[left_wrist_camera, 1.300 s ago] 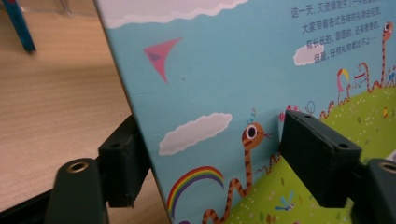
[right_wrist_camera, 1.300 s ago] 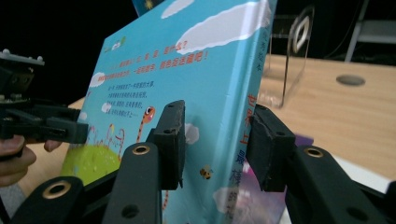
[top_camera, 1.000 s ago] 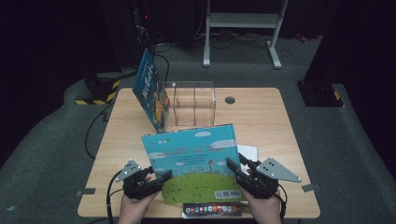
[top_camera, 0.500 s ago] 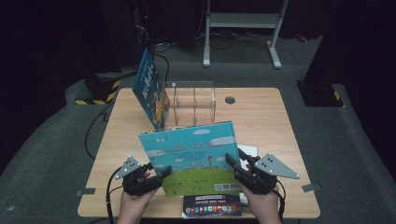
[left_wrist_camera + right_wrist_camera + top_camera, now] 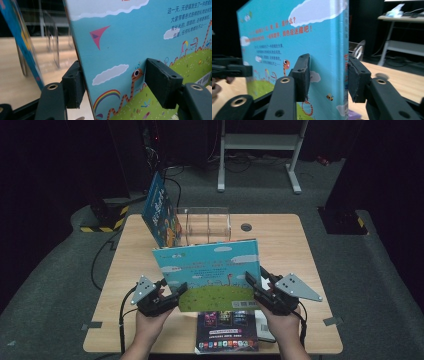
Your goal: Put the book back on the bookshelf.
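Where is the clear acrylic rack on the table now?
In the high view, the clear acrylic rack stands at the table's far edge, just right of the leaning blue book.

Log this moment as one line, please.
picture book: tilted up over table | left tool: shut on its left edge | right tool: book between jaws, just opening, grip unclear | dark book: flat beneath

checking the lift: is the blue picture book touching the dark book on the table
Apart. In the high view the blue picture book is raised between both grippers, with bare table showing between its lower edge and the dark book.

Dark book (image 5: pixel 227 332) partly hidden under picture book (image 5: pixel 210 270); cover text unreadable.
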`<state>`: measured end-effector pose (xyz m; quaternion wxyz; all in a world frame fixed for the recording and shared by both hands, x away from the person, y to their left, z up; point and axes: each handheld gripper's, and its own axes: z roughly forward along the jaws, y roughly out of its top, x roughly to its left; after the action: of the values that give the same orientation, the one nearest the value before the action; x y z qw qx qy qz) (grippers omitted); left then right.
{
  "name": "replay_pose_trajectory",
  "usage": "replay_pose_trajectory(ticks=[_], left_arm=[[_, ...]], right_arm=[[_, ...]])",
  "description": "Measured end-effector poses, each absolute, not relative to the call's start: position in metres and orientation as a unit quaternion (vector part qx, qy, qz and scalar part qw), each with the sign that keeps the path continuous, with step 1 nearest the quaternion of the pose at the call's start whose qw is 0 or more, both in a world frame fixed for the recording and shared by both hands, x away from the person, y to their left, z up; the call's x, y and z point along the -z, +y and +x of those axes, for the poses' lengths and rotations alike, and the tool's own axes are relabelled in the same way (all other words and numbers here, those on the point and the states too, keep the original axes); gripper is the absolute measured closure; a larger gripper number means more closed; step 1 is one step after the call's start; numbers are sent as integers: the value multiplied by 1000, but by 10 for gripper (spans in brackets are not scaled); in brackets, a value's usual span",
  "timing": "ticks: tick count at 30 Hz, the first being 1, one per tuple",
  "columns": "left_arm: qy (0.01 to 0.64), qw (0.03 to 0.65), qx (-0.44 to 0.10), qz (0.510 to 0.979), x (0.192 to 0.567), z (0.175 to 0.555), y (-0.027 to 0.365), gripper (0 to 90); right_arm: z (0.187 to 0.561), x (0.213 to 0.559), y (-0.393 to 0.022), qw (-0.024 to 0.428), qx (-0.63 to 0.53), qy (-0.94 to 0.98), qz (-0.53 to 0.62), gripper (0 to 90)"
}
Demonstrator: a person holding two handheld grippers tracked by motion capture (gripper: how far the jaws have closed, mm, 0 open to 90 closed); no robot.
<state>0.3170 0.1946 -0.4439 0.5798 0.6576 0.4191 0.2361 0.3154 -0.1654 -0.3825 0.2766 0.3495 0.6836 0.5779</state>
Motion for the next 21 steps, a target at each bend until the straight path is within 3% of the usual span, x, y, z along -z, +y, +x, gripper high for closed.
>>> replay_pose_trajectory(ticks=[21], left_arm=[[394, 605, -269, 638, 448, 349, 179, 350]], right_arm=[[334, 383, -176, 308, -579, 666, 355, 552]])
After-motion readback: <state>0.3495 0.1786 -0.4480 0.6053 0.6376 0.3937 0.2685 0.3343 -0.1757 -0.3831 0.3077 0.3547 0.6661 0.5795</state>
